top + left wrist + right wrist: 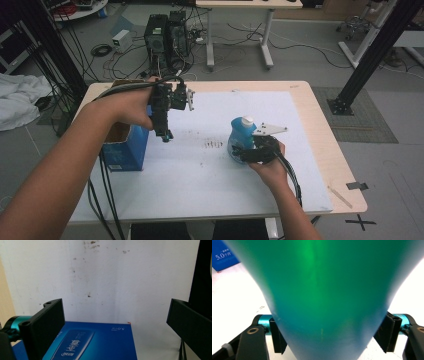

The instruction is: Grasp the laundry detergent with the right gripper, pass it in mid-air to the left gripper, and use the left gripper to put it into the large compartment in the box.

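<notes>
The right claw is at the blue bottle and has its jaws on both sides of it. In the right gripper view the bottle sits right between the two black jaws, and both pads touch its sides. So the right claw holds the bottle. The bottle stands on the white sheet that covers most of the worktop, a bit to the right of the middle. It has a white cap on top. A grey plate sits on top of the right claw, just beside the cap.

The left claw is up in the air over the left part of the sheet, well apart from the bottle. It points down. Its jaws are wide, and nothing is between them. In the left gripper view the blue box lies below the wide jaws, and the white sheet with small dark specks is behind it.

The blue box stands at the left edge of the worktop, just beside the left hand. Its top is open. A few dark specks lie on the sheet between the box and the bottle.
</notes>
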Action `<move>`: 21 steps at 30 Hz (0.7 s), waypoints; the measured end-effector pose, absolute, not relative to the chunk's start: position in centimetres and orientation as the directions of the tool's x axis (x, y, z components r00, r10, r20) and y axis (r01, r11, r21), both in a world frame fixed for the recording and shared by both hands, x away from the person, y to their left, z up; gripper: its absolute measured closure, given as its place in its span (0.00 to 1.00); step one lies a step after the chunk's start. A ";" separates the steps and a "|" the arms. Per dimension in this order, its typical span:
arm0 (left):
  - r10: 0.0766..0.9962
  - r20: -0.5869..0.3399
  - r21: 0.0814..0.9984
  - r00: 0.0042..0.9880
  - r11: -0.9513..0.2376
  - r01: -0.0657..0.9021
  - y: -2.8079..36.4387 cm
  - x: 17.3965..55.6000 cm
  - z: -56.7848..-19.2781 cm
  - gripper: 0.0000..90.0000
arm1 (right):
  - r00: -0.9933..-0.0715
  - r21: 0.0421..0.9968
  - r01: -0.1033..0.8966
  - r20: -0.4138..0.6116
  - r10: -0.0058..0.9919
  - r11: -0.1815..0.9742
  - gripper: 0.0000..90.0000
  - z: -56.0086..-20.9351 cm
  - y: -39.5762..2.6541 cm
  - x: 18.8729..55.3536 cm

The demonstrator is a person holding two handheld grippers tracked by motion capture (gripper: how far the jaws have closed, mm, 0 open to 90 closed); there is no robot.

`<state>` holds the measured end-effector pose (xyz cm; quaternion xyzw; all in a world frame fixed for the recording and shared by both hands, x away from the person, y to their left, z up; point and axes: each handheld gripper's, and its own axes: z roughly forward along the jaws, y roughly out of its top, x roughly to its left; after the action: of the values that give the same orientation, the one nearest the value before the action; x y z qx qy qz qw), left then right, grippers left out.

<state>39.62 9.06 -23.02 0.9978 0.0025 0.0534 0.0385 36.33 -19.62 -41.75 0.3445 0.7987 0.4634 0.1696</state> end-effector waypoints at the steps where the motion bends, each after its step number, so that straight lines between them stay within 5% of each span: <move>1: 0.010 0.106 0.076 0.994 -0.997 0.002 9.1 39.6 -23.0 0.02 | -0.701 0.857 0.395 0.049 0.711 0.331 0.29 -41.8 -19.6 36.3; 21: 0.011 0.106 0.075 0.994 -0.997 0.003 9.1 39.7 -23.3 0.02 | -0.702 0.870 0.372 0.036 0.711 0.323 0.46 -41.9 -19.4 36.2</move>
<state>39.74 9.14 -23.27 0.9979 0.0037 0.0532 0.0376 36.17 -19.41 -41.85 0.3414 0.7932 0.4710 0.1802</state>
